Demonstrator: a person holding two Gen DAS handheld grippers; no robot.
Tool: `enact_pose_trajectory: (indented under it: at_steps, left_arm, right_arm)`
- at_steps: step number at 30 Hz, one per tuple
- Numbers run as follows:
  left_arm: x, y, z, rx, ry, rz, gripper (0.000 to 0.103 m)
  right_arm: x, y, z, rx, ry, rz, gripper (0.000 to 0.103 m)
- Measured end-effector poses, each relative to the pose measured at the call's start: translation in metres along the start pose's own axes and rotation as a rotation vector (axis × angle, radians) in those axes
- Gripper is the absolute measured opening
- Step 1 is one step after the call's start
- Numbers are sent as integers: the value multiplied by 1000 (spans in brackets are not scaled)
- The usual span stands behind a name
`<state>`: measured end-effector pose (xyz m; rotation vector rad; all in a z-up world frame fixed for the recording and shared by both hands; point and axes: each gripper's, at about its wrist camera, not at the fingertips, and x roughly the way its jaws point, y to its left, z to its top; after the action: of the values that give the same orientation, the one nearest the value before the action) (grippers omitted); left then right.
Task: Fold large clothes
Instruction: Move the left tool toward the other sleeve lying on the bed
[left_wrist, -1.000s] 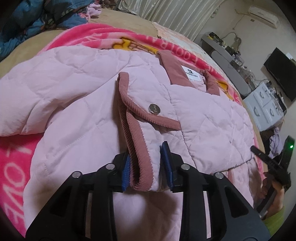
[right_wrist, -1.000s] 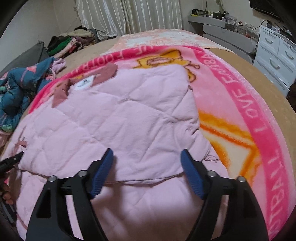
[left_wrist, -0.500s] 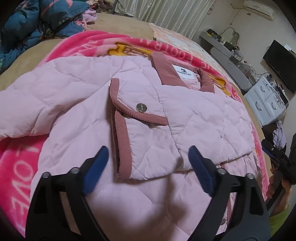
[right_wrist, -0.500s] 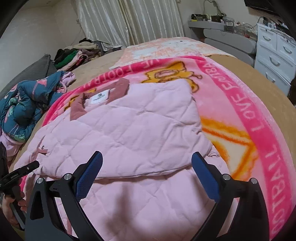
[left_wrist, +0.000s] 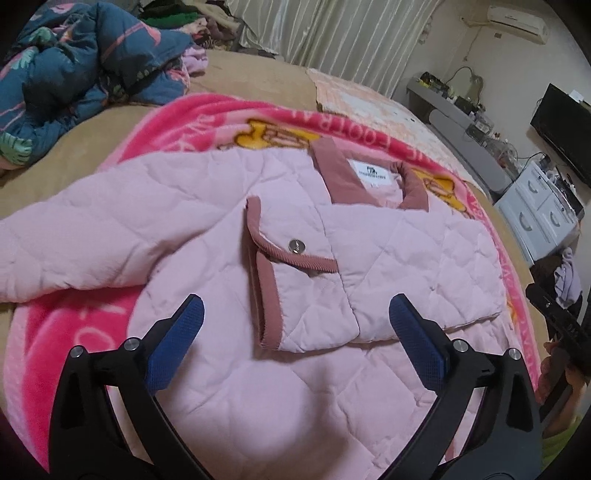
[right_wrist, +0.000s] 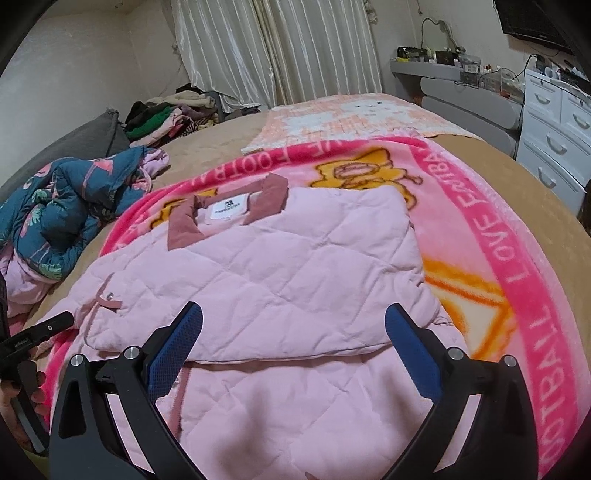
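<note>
A pink quilted jacket (left_wrist: 207, 229) with a dusty-rose collar (left_wrist: 332, 177) lies on a pink blanket (left_wrist: 55, 339) on the bed. Its right side is folded over the body, and the rose-trimmed cuff (left_wrist: 269, 291) with a metal snap (left_wrist: 296, 245) rests on top. The left sleeve (left_wrist: 74, 243) spreads out to the left. My left gripper (left_wrist: 295, 328) is open and empty, just above the folded cuff. In the right wrist view the jacket (right_wrist: 280, 280) lies folded, and my right gripper (right_wrist: 293, 339) is open and empty above its folded edge.
A blue floral quilt (left_wrist: 74, 74) is heaped at the far left of the bed (left_wrist: 258, 77). A pile of clothes (right_wrist: 166, 114) lies by the curtain. White drawers (right_wrist: 557, 125) and a grey shelf (right_wrist: 454, 74) stand to the right of the bed.
My left gripper opened, let go of the rose-trimmed cuff and pulled back; the cuff now lies on the jacket. My right gripper also drew back and up from the folded edge.
</note>
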<state>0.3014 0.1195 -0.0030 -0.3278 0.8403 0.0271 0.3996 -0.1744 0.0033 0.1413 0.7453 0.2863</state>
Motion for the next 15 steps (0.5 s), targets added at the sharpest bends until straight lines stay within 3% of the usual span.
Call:
enact_pose_trajectory:
  at_steps: [6,11,15]
  left_arm:
    - [-25,11,0,-21,-40,1,94]
    - [-42,33,4,-74,-62,60,94]
    - [-56,49,5,-122,-76,47,94]
  right_arm:
    - [-5,20,0,-28,-17,25,99]
    - [-10,41,-2,-57,-21,46,99]
    - [-15,66,-5,-88,-22,77,99]
